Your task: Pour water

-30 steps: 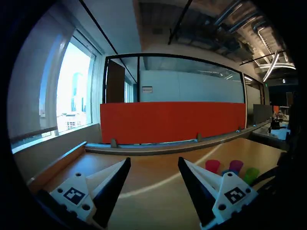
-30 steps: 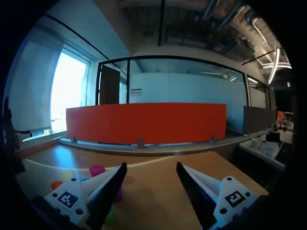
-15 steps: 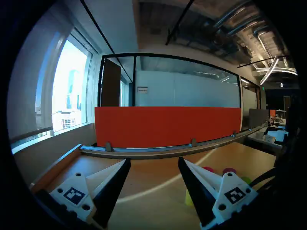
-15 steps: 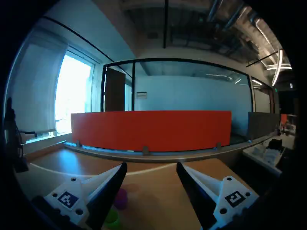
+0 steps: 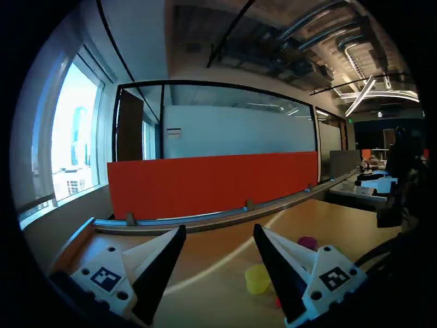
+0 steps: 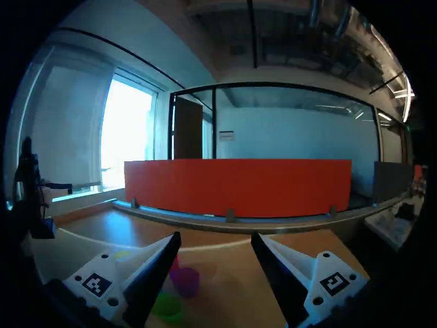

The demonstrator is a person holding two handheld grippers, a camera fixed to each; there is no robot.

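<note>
Left gripper (image 5: 218,227) gapes wide, empty; yellow cup (image 5: 257,279) on the desk (image 5: 218,259) at 5 o'clock. Right gripper (image 6: 216,235) equally wide, empty; purple cup (image 6: 185,280) at 7 o'clock, beside its left finger.

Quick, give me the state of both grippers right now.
Left gripper: open, fingers apart, holding nothing.
Right gripper: open, fingers apart, holding nothing.
</note>
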